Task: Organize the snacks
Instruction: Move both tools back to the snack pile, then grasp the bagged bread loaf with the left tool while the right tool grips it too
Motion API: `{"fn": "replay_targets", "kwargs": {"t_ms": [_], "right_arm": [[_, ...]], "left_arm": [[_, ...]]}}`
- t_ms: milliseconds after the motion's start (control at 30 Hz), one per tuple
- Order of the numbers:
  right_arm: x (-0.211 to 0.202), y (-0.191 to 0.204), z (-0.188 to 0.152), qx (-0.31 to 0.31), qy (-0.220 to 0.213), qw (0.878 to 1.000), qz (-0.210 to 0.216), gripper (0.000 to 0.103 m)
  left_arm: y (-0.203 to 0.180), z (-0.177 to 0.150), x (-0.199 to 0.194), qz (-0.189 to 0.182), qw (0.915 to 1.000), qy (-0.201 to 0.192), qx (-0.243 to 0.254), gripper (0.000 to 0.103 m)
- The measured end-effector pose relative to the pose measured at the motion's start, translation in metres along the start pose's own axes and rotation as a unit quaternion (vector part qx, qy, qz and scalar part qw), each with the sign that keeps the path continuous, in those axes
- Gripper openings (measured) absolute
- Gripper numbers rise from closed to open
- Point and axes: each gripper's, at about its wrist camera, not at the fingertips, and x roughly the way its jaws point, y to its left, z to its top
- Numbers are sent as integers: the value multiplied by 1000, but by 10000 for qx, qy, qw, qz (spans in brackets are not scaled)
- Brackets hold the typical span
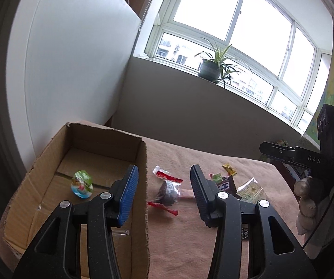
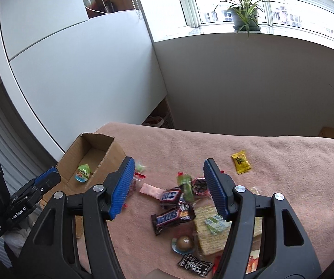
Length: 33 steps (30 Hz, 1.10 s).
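Entry, mid-sort: your left gripper (image 1: 164,186) & right gripper (image 2: 169,186) stood half-open, empty; egg candy (image 1: 82,184) sat in box (image 1: 143,186) lower left; next pick prob. Snickers (image 2: 172,217) lower center.

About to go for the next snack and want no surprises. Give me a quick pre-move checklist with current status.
1. Left gripper empty, open: ok.
2. Right gripper empty, open: ok.
3. Cardboard box upright with room inside, only the green egg-shaped snack in it: ok.
4. Snacks left on the pink blanket, including Snickers bars and a yellow packet: not ok, still to sort.
5. Snickers bars free of neighbours for a clean pick: not ok, wrappers overlap.
6. Box fixed against sliding: cannot tell.
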Motion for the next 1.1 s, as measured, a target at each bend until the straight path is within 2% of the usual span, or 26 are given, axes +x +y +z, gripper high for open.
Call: {"fn": "replay_targets", "kwargs": {"t_ms": [300,567,733,867,1100], "right_arm": [[2,-85,-29,638,449,9966,-255,64],[8,-117,-51,765,788,9936,-246,64],[13,-123,-60,766,936,9926,-126,64],[23,-128,-66,830,1085,9906,-53,64],[36,-127,-69,844,1242,9886,78,64]], "left_arm": [[-58,-18,41,-644,9956,639,239,45],[-102,-51,80,-1321,9788,1557,129,45],[-122,-64,96,-1284,9744,1830,223,45],[-125,-73,107,-1333,9684,2105,71,45],[-130,-74,116,-1295,9678,2158,39,45]]}}
